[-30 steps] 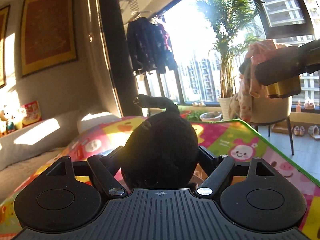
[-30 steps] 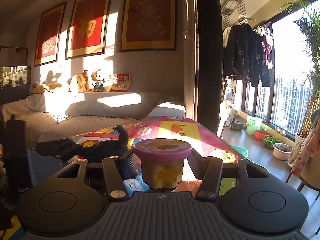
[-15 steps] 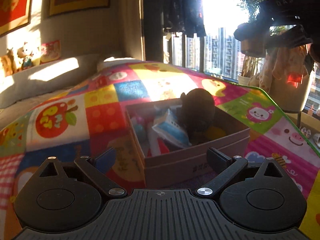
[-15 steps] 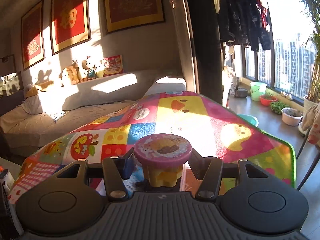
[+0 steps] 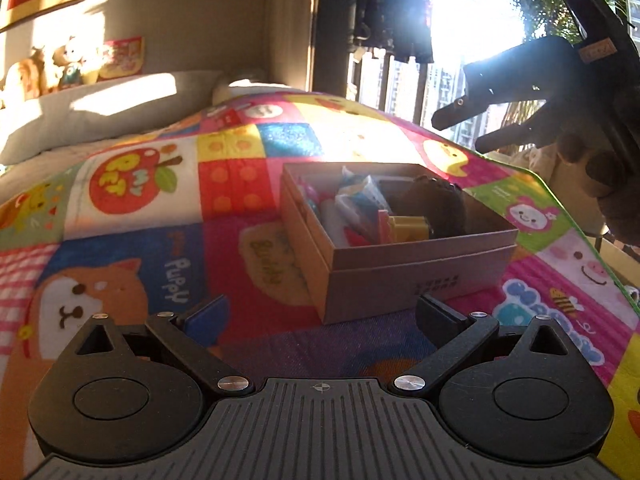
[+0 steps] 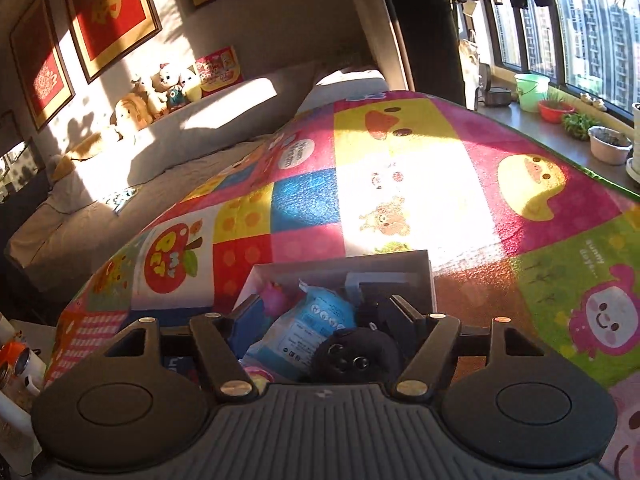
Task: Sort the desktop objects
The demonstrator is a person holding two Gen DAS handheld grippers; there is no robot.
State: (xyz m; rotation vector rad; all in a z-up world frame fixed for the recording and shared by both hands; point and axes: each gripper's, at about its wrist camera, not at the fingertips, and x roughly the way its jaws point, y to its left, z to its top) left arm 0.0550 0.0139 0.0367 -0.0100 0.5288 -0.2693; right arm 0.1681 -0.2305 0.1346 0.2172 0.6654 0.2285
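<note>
Cardboard box [image 5: 400, 272], brown, open-topped, sits mid-mat on bright patchwork cartoon play mat [image 5: 160, 208], now holding everything in sight.

L gripper [image 5: 320, 316]: jaws spread wide, nothing between them, low and just short of box's near wall. A sec ago it carried the black round plush toy [image 5: 440, 210]; that toy now lies inside box, right half, against the far-right wall. So L drop is done.

Box contents, l→r in left view: pink bits, blue-and-white crinkly packet [image 5: 360, 204], yellow cup with pink lid [image 5: 408, 228] tipped on its side, then the plush.

R gripper [image 5: 468, 128] hangs above box's right end, dark against window glare. Own view: R gripper [image 6: 316, 320] jaws opening, straight over box interior, no pad pressing on anything; packet [image 6: 316, 320] and plush [image 6: 356, 356] lie below. The cup it held half a sec ago is out of its jaws, seemingly dropped in.

Judgement: both items delivered; mat around box looks bare, sort near finished.
</note>
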